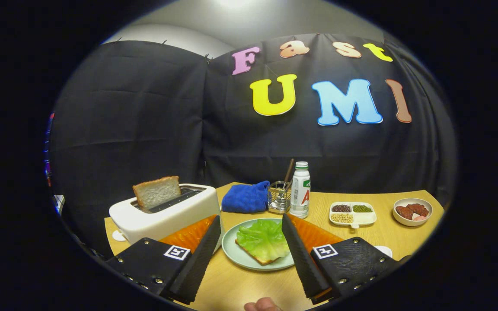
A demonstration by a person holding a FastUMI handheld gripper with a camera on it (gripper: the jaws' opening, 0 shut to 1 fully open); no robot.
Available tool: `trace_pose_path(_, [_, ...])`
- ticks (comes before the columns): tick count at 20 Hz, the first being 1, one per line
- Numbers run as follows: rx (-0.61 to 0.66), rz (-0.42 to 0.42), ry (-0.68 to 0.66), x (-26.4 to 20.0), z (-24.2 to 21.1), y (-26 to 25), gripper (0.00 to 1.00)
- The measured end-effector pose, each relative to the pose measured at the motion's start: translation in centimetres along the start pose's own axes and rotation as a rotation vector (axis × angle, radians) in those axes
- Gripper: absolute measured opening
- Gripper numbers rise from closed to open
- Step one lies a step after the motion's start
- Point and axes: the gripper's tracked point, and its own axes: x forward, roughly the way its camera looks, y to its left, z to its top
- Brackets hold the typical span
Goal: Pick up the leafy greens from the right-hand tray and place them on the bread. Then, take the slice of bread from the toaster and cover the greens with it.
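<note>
While spread wide and empty, claw above leafy greens on bread (toaster slice beyond).

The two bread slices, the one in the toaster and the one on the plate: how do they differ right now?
The slice in the toaster stands on edge, poking out of the slot of the white toaster, bare on its face. The slice on the plate lies flat on the green plate, mostly covered by the leafy greens, beyond the open gripper. The toaster slice sits off past the left finger. Both show brown crusts.
</note>
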Motion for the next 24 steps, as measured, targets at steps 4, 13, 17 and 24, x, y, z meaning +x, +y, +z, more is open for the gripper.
trace_pose_path(4, [0.038, 0.018, -0.019, -0.7, 1.9, 3.6, 0.88])
trace_pose_path(13, [0.0, 0.032, -0.048, -0.7, 3.0, 11.4, 0.88])
trace_pose_path(17, [-0.013, 0.065, -0.025, 0.0, 2.1, 15.2, 0.88])
trace_pose_path(24, [-0.018, 0.018, 0.007, 2.6, 1.3, 18.3, 0.88])
